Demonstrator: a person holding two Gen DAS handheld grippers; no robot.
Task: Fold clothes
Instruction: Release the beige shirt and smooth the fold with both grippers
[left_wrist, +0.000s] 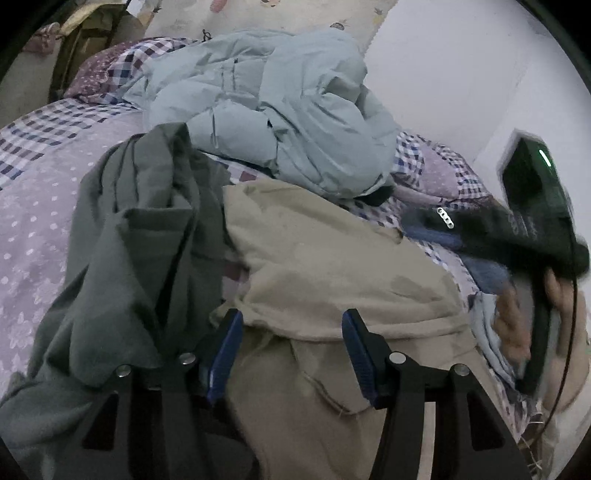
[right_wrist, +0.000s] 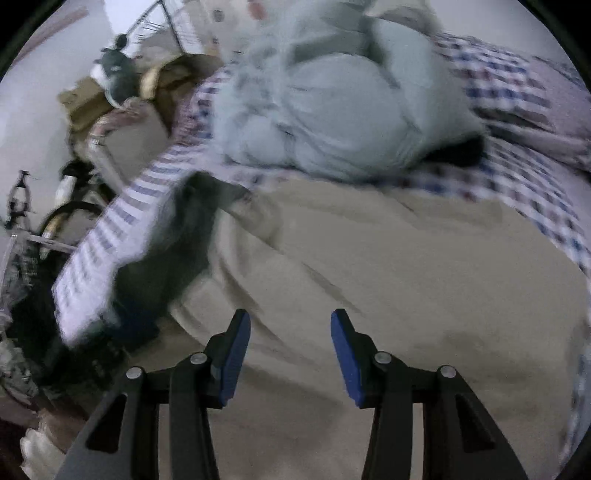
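A beige garment (left_wrist: 332, 258) lies spread on the bed in front of me. My left gripper (left_wrist: 291, 332) hovers open just over its near fold, with the pads apart and not pressing on the cloth. A grey-green garment (left_wrist: 140, 240) is bunched to its left. Behind both sits a crumpled light blue jacket (left_wrist: 277, 110). In the right wrist view, which is blurred, my right gripper (right_wrist: 290, 332) stands open above the beige garment (right_wrist: 388, 266), with the blue jacket (right_wrist: 332, 110) beyond and the dark garment (right_wrist: 173, 251) at the left.
The bed cover (left_wrist: 44, 206) is lilac with checked bands. A person's hand (left_wrist: 513, 325) grips the other tool's handle at the right of the left wrist view. A white wall (left_wrist: 461, 74) stands behind the bed. Boxes and a bicycle (right_wrist: 55, 214) crowd the floor beside the bed.
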